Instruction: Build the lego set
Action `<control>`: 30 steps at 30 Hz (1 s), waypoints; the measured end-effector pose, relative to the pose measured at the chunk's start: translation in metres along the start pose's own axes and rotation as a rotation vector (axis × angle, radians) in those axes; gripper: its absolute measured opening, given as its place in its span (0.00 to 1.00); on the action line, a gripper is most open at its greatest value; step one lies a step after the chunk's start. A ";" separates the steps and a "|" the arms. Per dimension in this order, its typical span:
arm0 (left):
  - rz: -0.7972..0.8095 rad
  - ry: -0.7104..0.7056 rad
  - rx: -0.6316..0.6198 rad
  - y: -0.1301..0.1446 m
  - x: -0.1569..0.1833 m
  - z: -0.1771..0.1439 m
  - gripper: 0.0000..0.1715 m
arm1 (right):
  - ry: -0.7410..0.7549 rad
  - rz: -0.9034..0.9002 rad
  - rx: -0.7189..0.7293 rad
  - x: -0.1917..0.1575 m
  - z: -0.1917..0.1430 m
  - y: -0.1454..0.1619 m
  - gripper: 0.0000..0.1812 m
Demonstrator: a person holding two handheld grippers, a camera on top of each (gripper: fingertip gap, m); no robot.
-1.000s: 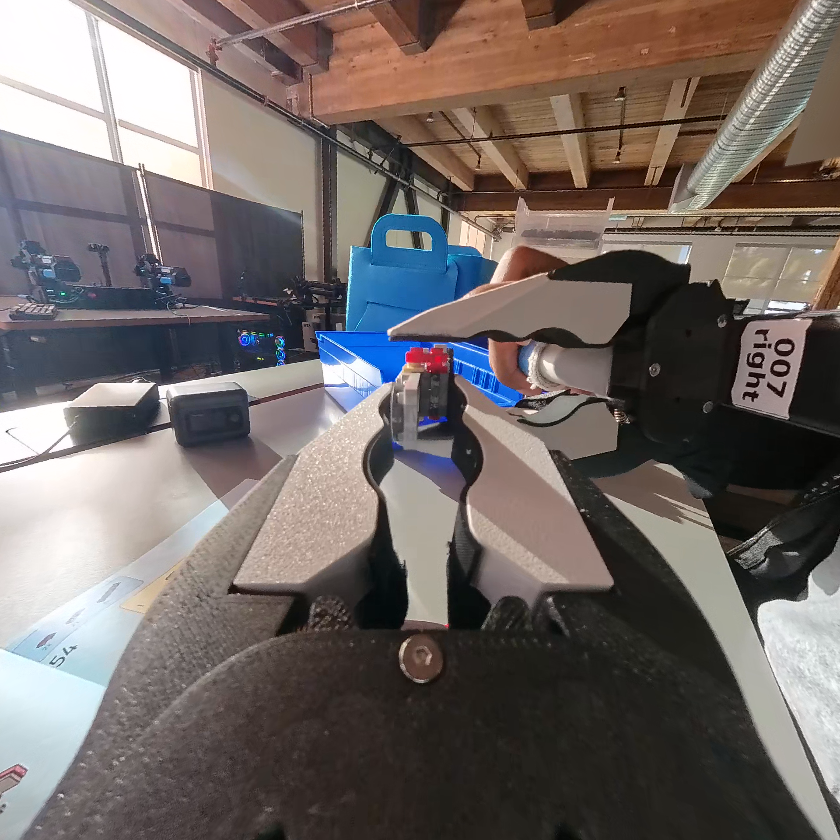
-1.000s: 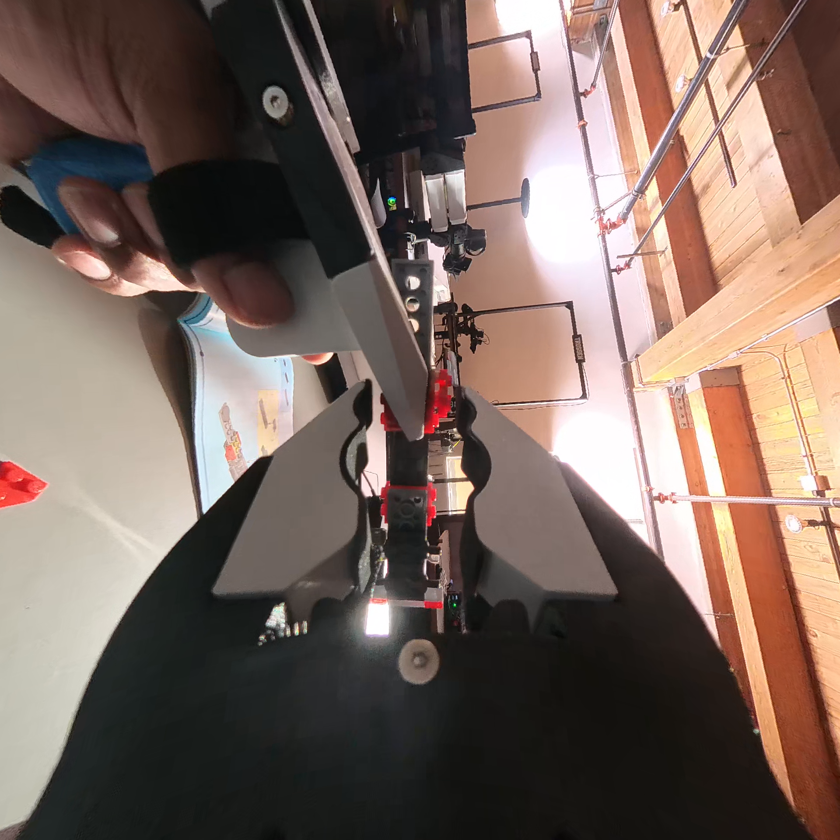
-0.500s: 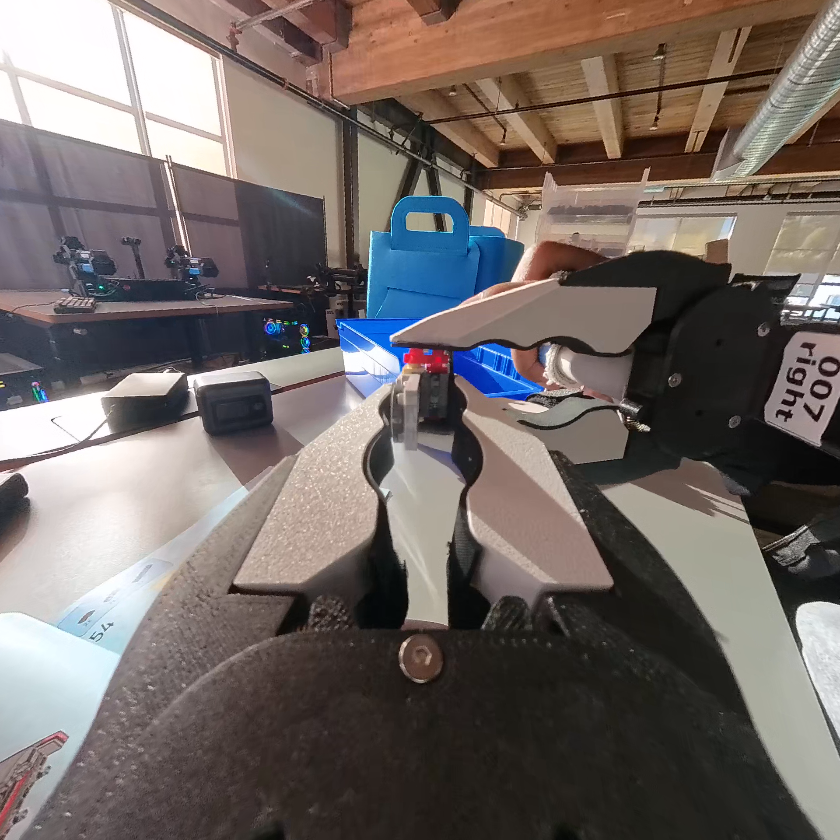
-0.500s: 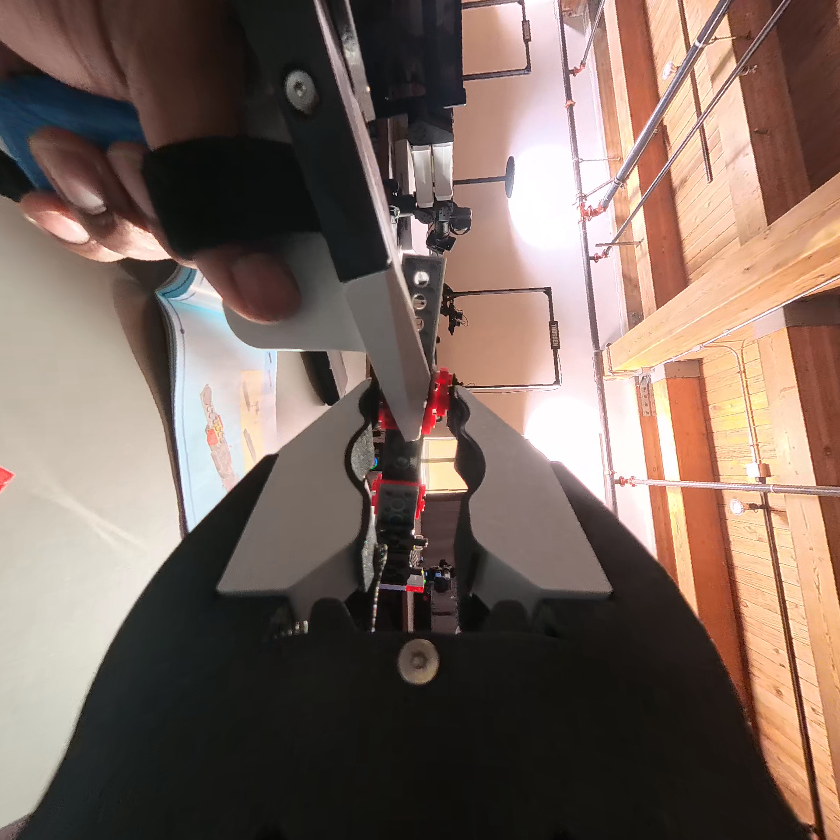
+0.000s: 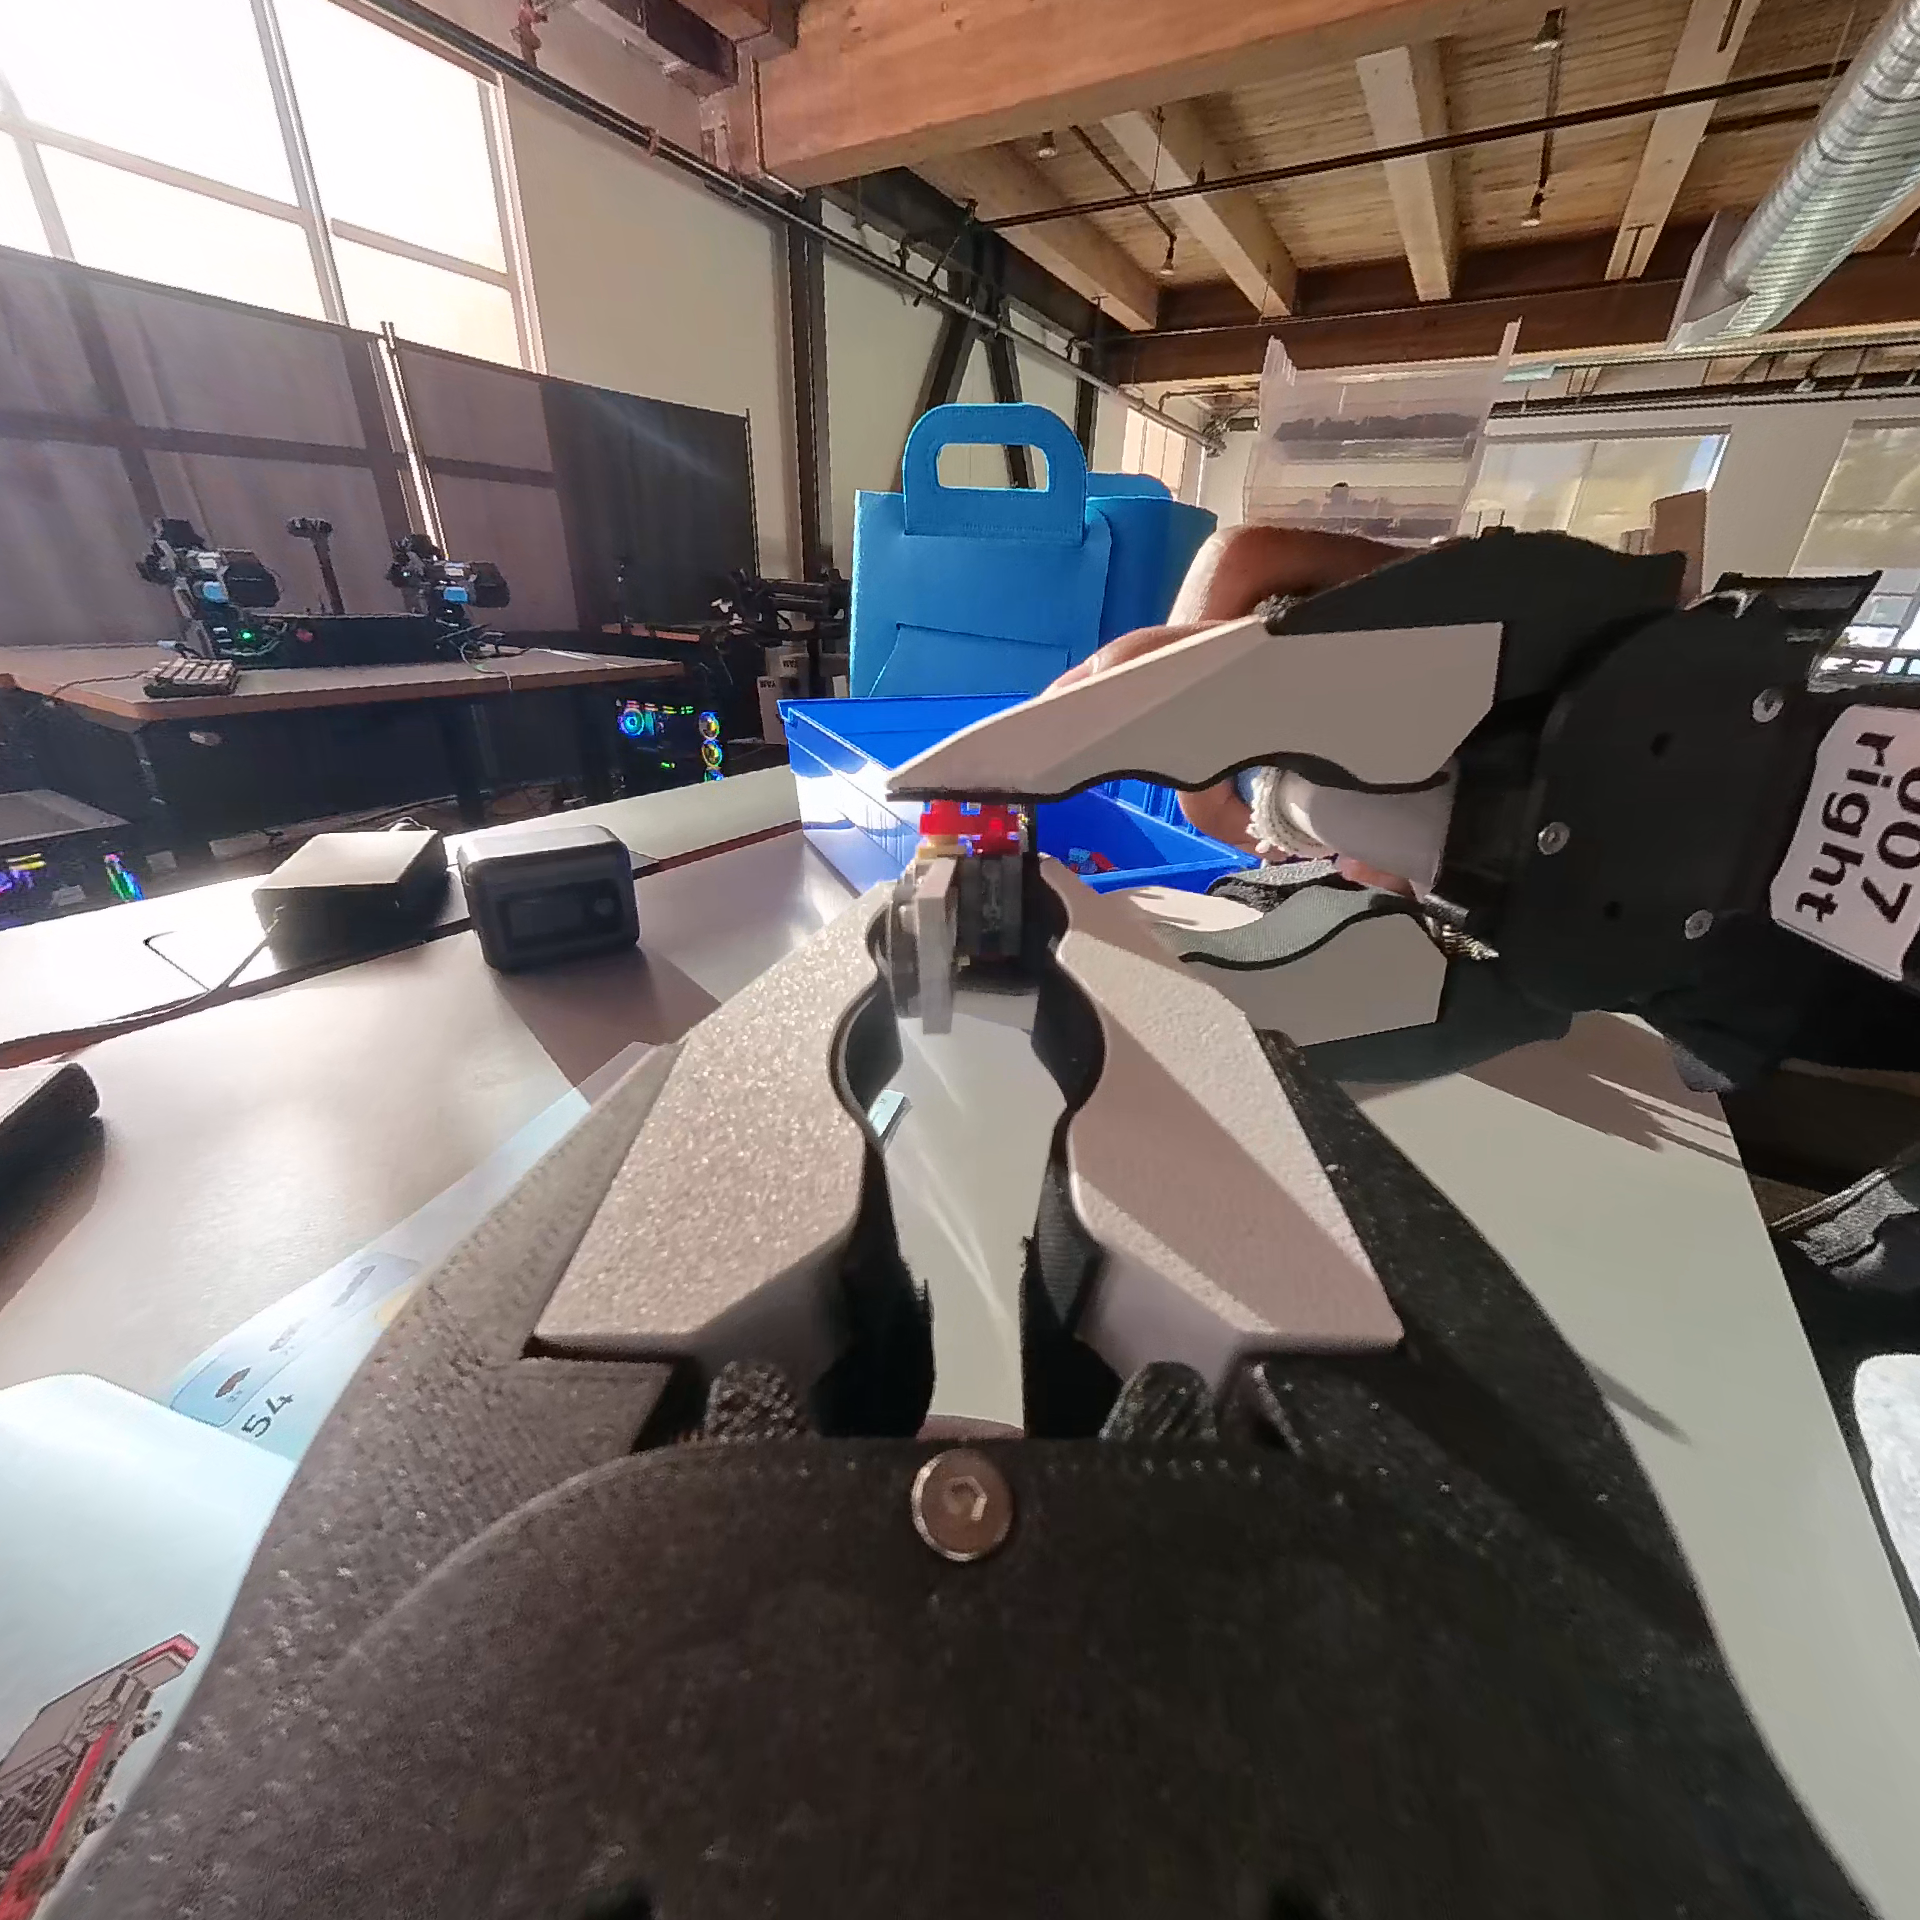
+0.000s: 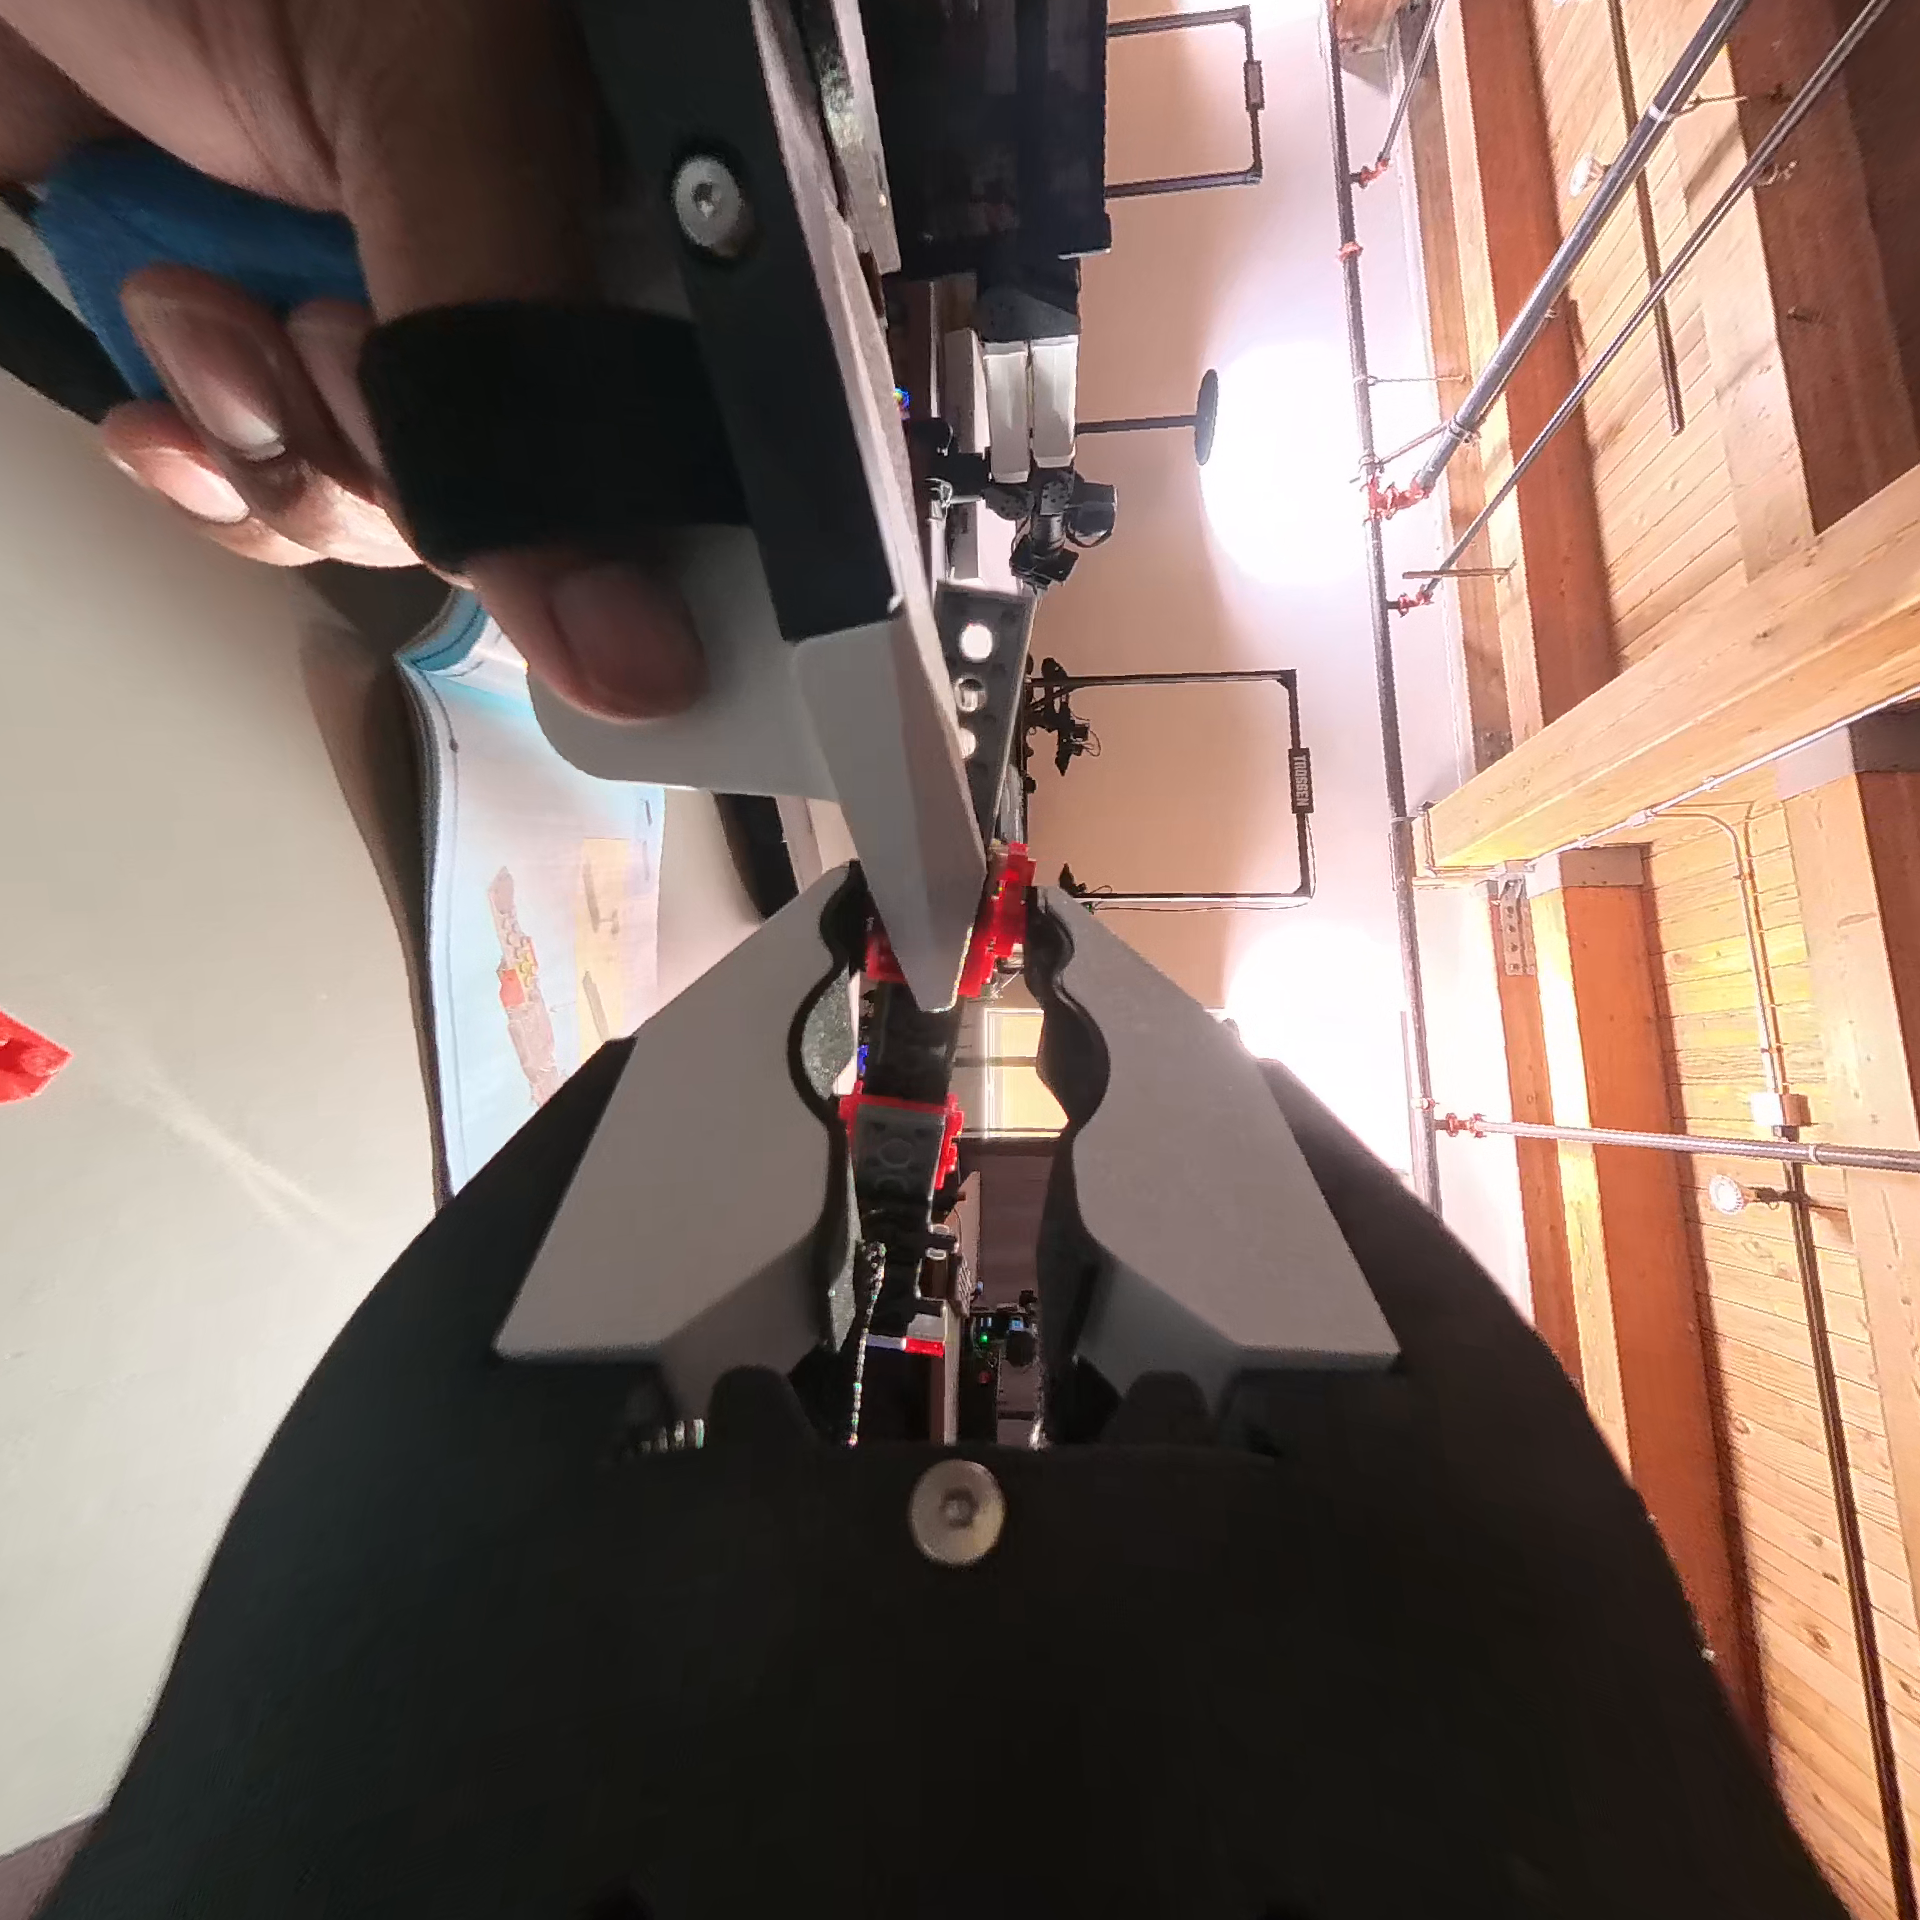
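My left gripper (image 5: 966, 914) is shut on a small lego assembly (image 5: 982, 883) of grey, dark and red bricks, held above the table. In the left wrist view the right gripper comes in from the right; its upper finger (image 5: 1195, 707) lies on the red top of the assembly. In the right wrist view my right gripper (image 6: 945, 914) is shut across the red end of the same assembly (image 6: 904, 1132), which runs back between its fingers. One finger (image 6: 894, 790) of the left gripper crosses in from above, with a hand (image 6: 312, 312) behind it.
A blue bin (image 5: 831, 769) and a blue felt bag (image 5: 977, 582) stand behind the assembly. Two small black boxes (image 5: 551, 904) sit on the table at the left. An instruction booklet (image 5: 104, 1507) lies at the near left. A loose red brick (image 6: 21, 1060) lies on the table. My two grippers' fingertips are within a few centimetres of each other.
Both grippers keep their hold on the assembly. They have shifted slightly together, and the left gripper looks a little closer in the right wrist view.
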State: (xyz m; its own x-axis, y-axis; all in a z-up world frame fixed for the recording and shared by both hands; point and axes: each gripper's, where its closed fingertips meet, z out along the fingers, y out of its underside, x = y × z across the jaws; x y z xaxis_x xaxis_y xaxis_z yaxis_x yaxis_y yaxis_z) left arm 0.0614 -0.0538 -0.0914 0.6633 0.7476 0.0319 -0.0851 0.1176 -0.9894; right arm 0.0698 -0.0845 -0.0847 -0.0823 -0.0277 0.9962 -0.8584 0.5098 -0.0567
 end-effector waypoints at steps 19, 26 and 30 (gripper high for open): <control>0.069 -0.035 -0.039 0.004 -0.001 0.001 0.11 | -0.066 0.000 0.010 -0.005 0.000 0.003 0.17; 0.062 -0.033 -0.037 0.004 0.000 0.002 0.12 | -0.052 0.012 -0.002 -0.005 0.000 0.005 0.17; 0.068 -0.032 -0.017 0.000 0.001 0.001 0.11 | -0.049 0.026 0.017 -0.002 -0.001 0.003 0.17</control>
State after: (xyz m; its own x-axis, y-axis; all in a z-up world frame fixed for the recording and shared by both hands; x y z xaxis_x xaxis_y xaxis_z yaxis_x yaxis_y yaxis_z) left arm 0.0609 -0.0523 -0.0911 0.6327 0.7738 -0.0314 -0.1164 0.0550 -0.9917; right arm 0.0678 -0.0824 -0.0868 -0.1292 -0.0568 0.9900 -0.8642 0.4961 -0.0843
